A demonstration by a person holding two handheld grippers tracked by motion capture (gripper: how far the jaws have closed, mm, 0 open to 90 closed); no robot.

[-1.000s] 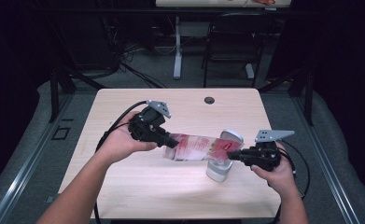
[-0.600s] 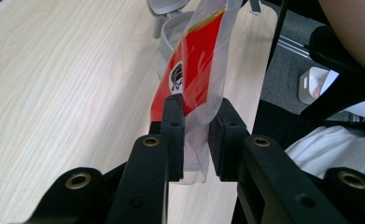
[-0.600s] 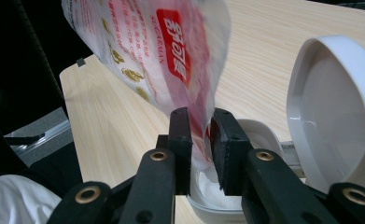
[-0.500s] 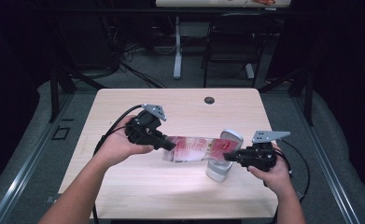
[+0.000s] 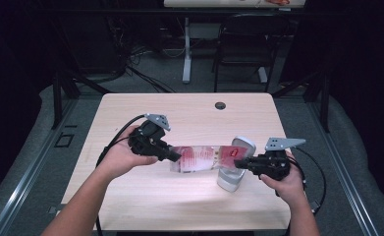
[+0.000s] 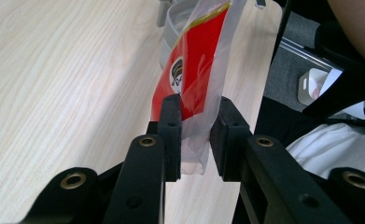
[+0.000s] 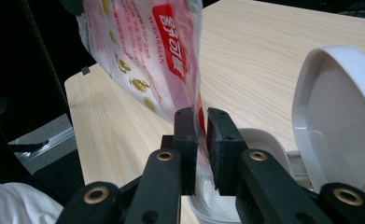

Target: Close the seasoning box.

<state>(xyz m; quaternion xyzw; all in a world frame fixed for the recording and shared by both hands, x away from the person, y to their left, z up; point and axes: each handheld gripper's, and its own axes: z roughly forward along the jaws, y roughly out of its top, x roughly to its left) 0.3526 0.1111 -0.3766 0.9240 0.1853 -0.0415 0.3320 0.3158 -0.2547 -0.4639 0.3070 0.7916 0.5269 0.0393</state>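
Compared with the frames a second back, little had shifted: the pouch hung in the same place, stretched level between both tools above the surface. The left hand sat only slightly lower.

The right hand-held gripper had just been closing, its jaws nearly together with the pouch's top edge pinched between the pads. The left hand-held gripper was clamped on the opposite corner, jaws a bit wider around the puffed film.

Judgement: the grip was being re-seated, so pouring was not finished and the pouch not yet tipped.

Containers: a white canister stood directly under the pouch's right end, its hinged lid swung open. White granular matter lay in its base, level unclear. The pouch itself was red-printed clear film; how full, I could not tell.
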